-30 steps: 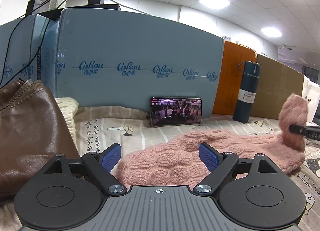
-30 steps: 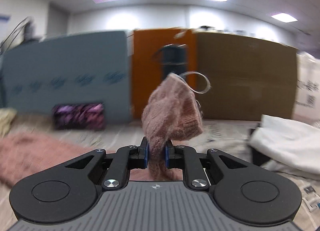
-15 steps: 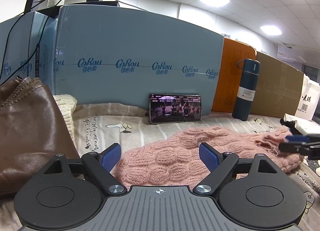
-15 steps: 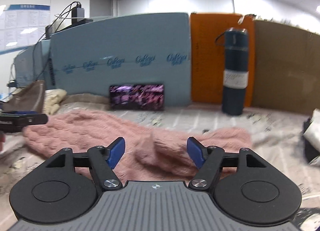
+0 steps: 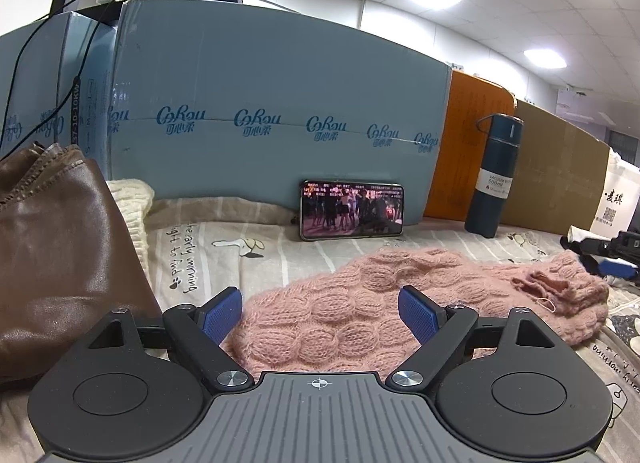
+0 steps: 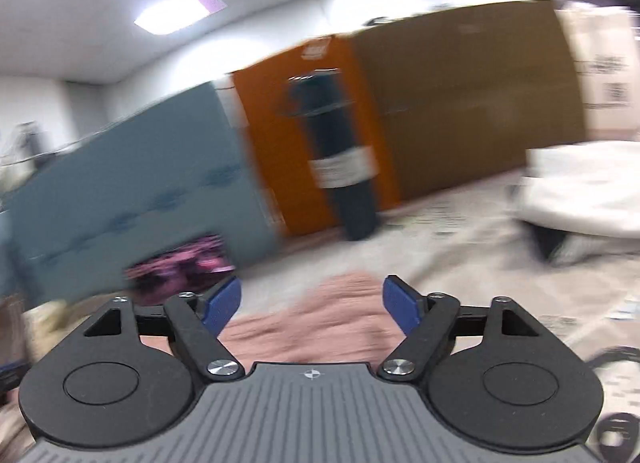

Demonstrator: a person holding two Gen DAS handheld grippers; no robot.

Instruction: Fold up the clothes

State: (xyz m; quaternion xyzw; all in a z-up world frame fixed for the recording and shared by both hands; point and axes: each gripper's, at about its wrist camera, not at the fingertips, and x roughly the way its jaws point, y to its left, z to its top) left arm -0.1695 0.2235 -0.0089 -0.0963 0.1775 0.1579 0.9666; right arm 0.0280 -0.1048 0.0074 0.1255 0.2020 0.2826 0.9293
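A pink cable-knit sweater (image 5: 400, 303) lies flat on the striped bedsheet (image 5: 280, 259), its far end folded over on itself at the right. My left gripper (image 5: 320, 313) is open and empty, just above the sweater's near left end. My right gripper (image 6: 312, 305) is open and empty, over the sweater's other end (image 6: 320, 327); its view is blurred and tilted. In the left wrist view the right gripper (image 5: 604, 255) shows at the far right edge, beside the sweater's folded end.
A brown leather garment (image 5: 60, 247) and a cream knit (image 5: 132, 203) lie at the left. A phone (image 5: 352, 210) leans on the blue box (image 5: 260, 123). A dark flask (image 5: 496, 187) stands by orange and brown boxes. White folded cloth (image 6: 584, 191) lies at the right.
The right gripper held the sweater's end up, laid it down and opened. It has since swung to the right, tilting. The left gripper has barely moved.
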